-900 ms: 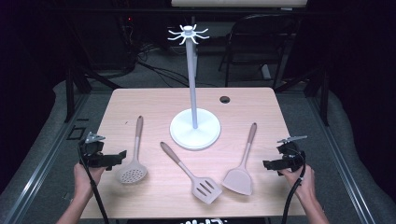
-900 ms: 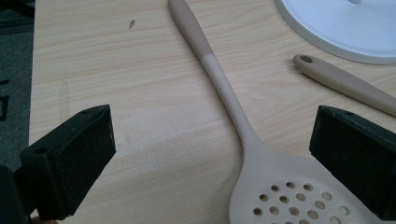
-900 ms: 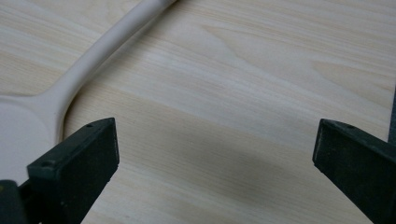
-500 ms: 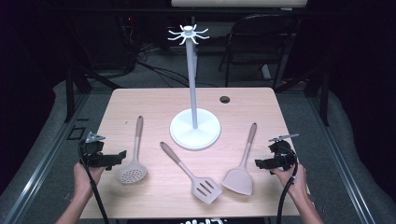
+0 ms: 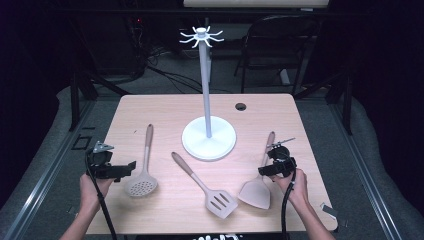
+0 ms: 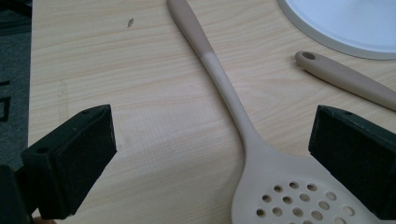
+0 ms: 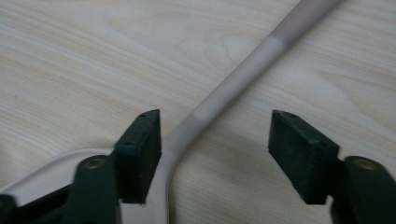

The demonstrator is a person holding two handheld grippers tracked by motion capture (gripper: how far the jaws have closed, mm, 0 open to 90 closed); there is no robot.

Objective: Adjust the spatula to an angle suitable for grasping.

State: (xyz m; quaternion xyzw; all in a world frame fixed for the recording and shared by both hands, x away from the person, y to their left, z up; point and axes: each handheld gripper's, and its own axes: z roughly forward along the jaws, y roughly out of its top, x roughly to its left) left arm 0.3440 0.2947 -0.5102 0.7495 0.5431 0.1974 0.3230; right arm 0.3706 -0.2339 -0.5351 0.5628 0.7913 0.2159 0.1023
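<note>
Over the solid turner's neck, the right gripper has moved in from the desk's 3 o'clock edge, jaws half open astride the handle, not pinching. Solid turner lies at 5 o'clock; a grasp seems imminent. Left gripper idles wide open.

The beige solid-bladed plastic turner lies flat on the table at about four o'clock from the white stand's base, its blade toward six o'clock and its slim handle pointing to twelve.
</note>
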